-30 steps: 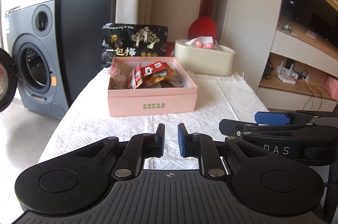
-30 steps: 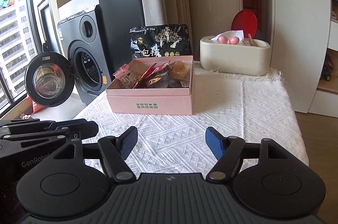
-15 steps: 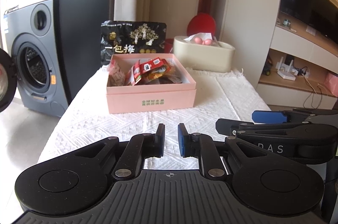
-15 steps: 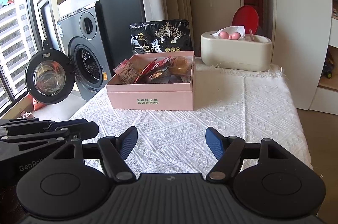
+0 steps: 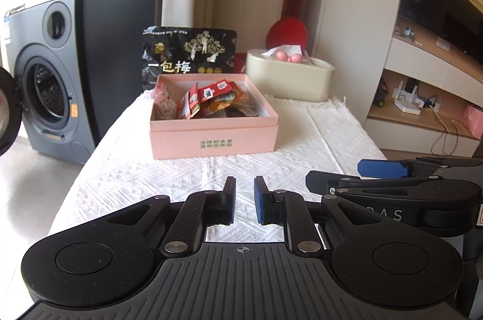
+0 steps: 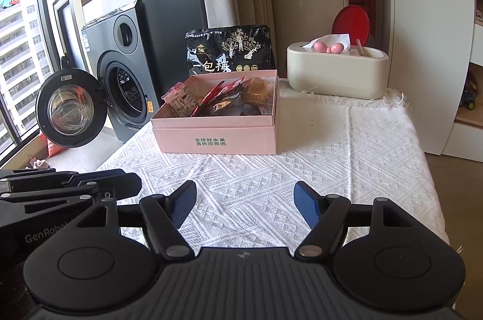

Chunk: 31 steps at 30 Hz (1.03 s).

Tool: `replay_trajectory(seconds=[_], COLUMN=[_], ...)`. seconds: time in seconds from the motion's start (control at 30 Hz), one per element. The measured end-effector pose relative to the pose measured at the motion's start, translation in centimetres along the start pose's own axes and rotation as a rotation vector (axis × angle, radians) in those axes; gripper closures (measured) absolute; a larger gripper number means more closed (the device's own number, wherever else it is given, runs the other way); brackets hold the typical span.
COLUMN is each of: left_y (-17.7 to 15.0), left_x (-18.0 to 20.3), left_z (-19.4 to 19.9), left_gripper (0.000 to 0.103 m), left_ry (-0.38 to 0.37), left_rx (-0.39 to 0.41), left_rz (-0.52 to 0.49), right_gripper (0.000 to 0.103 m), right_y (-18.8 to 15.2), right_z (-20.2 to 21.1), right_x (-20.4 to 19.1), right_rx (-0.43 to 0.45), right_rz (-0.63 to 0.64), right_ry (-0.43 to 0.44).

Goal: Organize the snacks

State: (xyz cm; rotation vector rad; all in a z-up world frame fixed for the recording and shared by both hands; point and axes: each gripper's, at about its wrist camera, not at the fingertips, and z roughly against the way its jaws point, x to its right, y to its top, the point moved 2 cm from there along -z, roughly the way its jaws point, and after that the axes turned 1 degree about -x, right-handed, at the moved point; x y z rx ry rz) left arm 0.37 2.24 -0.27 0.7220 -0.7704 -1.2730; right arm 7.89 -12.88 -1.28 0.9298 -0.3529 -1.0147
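A pink box stands on the white tablecloth, holding several small snack packets. A black snack bag stands upright right behind the box. My left gripper is nearly shut with a narrow gap and holds nothing, low over the near table edge. My right gripper is open and empty, also near the front edge. Each gripper shows from the side in the other's view, the right one and the left one.
A cream tissue box with a pink bow sits at the back right, a red round lid behind it. A washing machine with its door open stands left of the table. Shelves are on the right.
Both views have shifted slightly; the box and bag appear a little lower and nearer in the frames. Neither gripper's jaws have changed.
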Motion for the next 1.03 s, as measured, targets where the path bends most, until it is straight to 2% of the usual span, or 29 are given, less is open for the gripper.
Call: replay_trajectory(seconds=[0.9, 1.03], left_y=[-0.3, -0.5], left_x=[-0.2, -1.0], left_z=[-0.5, -1.3], left_gripper=[0.086, 0.086], left_ry=[0.003, 0.024], left_rx=[0.008, -0.003], left_rz=[-0.012, 0.011], right_gripper=[0.030, 0.030], right_y=[-0.2, 0.0], right_z=[-0.1, -0.6], right_x=[-0.2, -0.2], right_rx=[-0.001, -0.005], right_rz=[0.002, 0.012], right_ry=[0.003, 0.008])
